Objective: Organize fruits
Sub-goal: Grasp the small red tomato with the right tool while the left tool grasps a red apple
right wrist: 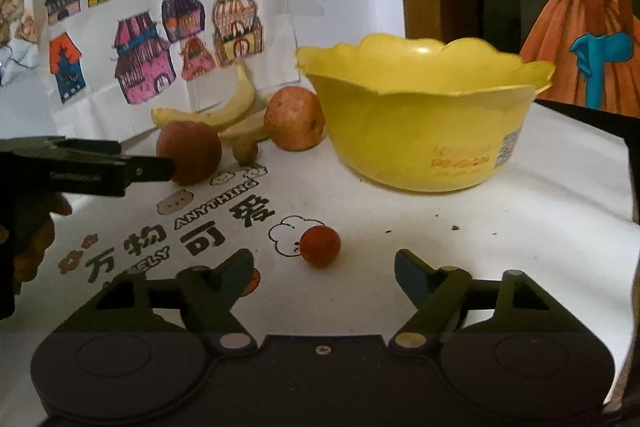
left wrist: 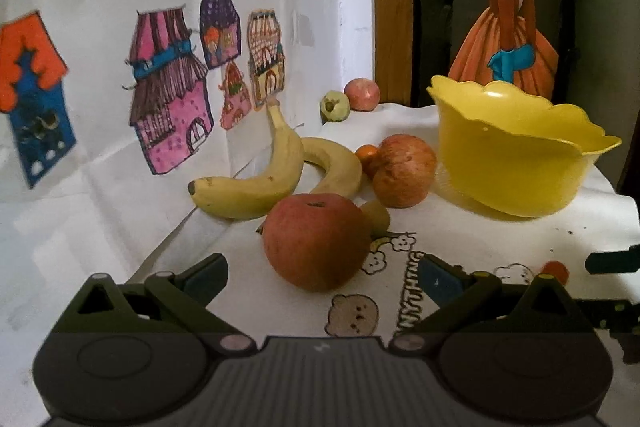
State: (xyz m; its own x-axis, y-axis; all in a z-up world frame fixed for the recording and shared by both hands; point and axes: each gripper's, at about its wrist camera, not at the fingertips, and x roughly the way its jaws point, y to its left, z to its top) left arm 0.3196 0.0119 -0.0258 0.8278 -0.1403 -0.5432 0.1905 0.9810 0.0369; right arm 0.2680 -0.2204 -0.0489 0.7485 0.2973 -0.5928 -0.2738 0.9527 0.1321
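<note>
A red apple (left wrist: 316, 243) lies on the white printed cloth (left wrist: 472, 239), just ahead of my open left gripper (left wrist: 324, 279) and in line with the gap between its fingers, touching neither. Behind it lie two bananas (left wrist: 256, 187), a second apple (left wrist: 404, 171) and a small orange (left wrist: 366, 153). To the right stands the yellow scalloped bowl (left wrist: 516, 155), which looks empty (right wrist: 420, 131). My right gripper (right wrist: 324, 275) is open, with a small red-orange fruit (right wrist: 320, 245) just ahead of its gap. The left gripper (right wrist: 160, 167) shows side-on beside the apple (right wrist: 190, 157).
A third apple (left wrist: 362, 94) and a green guava (left wrist: 334, 107) sit at the far edge by the wall. Paper with house drawings (left wrist: 168, 99) covers the wall on the left. A wooden frame (left wrist: 392, 7) stands behind. A hand (right wrist: 36, 239) holds the left gripper.
</note>
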